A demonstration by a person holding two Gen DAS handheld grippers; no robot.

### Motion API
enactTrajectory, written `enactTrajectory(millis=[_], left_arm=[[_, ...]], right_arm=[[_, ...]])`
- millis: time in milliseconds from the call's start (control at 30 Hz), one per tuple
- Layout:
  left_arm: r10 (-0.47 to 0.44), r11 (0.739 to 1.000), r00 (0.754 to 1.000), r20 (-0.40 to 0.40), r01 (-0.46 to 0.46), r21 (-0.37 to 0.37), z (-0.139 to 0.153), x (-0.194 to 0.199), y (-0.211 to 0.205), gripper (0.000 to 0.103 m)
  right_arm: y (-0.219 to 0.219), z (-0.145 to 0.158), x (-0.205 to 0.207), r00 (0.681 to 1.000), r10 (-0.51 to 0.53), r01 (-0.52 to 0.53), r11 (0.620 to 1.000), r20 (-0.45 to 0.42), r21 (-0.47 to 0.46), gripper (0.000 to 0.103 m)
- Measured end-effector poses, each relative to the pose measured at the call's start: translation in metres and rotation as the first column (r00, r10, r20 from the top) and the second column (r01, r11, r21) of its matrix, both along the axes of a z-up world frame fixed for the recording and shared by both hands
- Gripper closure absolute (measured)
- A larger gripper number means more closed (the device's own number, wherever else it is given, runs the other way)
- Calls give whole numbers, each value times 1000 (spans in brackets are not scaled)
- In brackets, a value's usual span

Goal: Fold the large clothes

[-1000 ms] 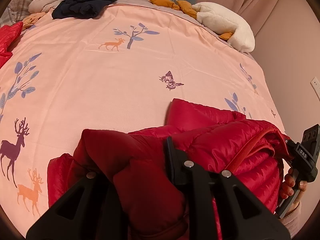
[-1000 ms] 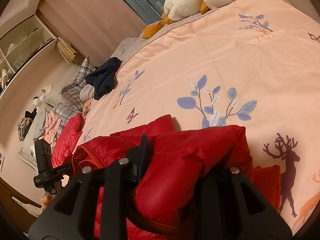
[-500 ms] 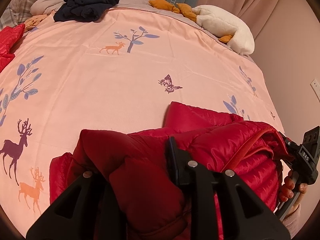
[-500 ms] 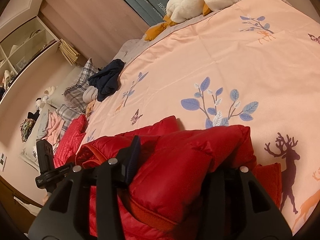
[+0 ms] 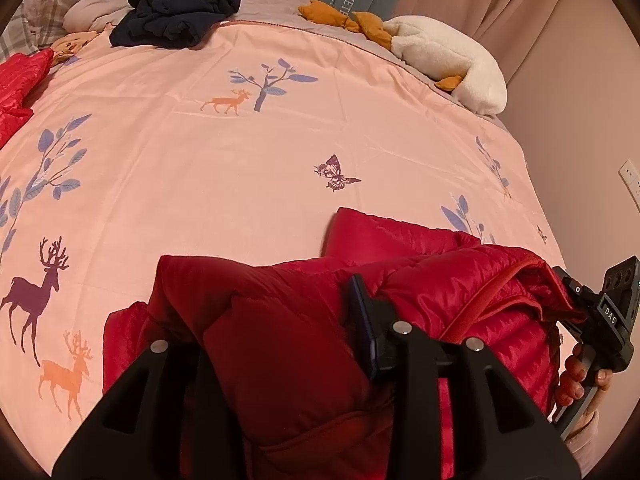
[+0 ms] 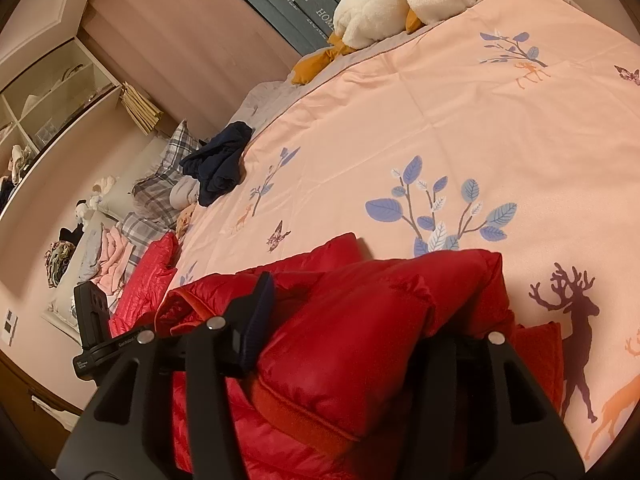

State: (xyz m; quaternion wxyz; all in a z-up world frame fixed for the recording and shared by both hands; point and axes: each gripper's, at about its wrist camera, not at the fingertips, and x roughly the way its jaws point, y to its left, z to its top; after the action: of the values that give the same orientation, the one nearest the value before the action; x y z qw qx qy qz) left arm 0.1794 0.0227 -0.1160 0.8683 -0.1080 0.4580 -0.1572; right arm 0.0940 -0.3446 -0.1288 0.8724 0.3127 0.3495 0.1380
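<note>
As both sets of jaws have just been opening, the left gripper point(image 5: 276, 336) and right gripper point(image 6: 360, 320) are loosening around the folded, puffy red quilted jacket point(image 5: 420, 272) lying on the pink printed bedspread point(image 5: 240, 160), suggesting release.

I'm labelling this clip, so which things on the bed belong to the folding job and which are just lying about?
In the job:
- red puffer jacket
- left gripper
- right gripper

Lying about:
- navy garment
- white plush duck
- plaid pillow
- second red jacket
</note>
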Motion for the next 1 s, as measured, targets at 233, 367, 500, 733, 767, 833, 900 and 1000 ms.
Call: enactTrajectory(millis=[233, 367, 500, 733, 767, 833, 900, 1000], left_arm=[[7, 1000, 1000, 9, -7, -5, 3, -2, 1, 57], [10, 1000, 1000, 11, -9, -7, 5, -3, 1, 55], [11, 1000, 1000, 14, -11, -10, 7, -5, 1, 51], [13, 1000, 1000, 22, -12, -10, 9, -7, 1, 46], [13, 1000, 1000, 22, -13, -12, 9, -7, 1, 45], [13, 1000, 1000, 24, -13, -11, 9, -7, 1, 45], [13, 1000, 1000, 24, -13, -11, 10, -7, 1, 45], [13, 1000, 1000, 24, -13, -13, 10, -7, 1, 45]], right_arm=[[0, 5, 2, 1000, -2, 2, 1000, 3, 6, 47], [-1, 6, 3, 1000, -3, 3, 1000, 4, 12, 45], [-4, 7, 6, 1000, -3, 3, 1000, 4, 16, 43], [-6, 9, 6, 1000, -9, 8, 1000, 7, 22, 40], [-6, 9, 6, 1000, -8, 8, 1000, 6, 21, 39], [-7, 8, 7, 1000, -8, 7, 1000, 7, 22, 39], [-7, 8, 7, 1000, -7, 7, 1000, 7, 23, 39], [-7, 8, 7, 1000, -8, 7, 1000, 7, 23, 38]])
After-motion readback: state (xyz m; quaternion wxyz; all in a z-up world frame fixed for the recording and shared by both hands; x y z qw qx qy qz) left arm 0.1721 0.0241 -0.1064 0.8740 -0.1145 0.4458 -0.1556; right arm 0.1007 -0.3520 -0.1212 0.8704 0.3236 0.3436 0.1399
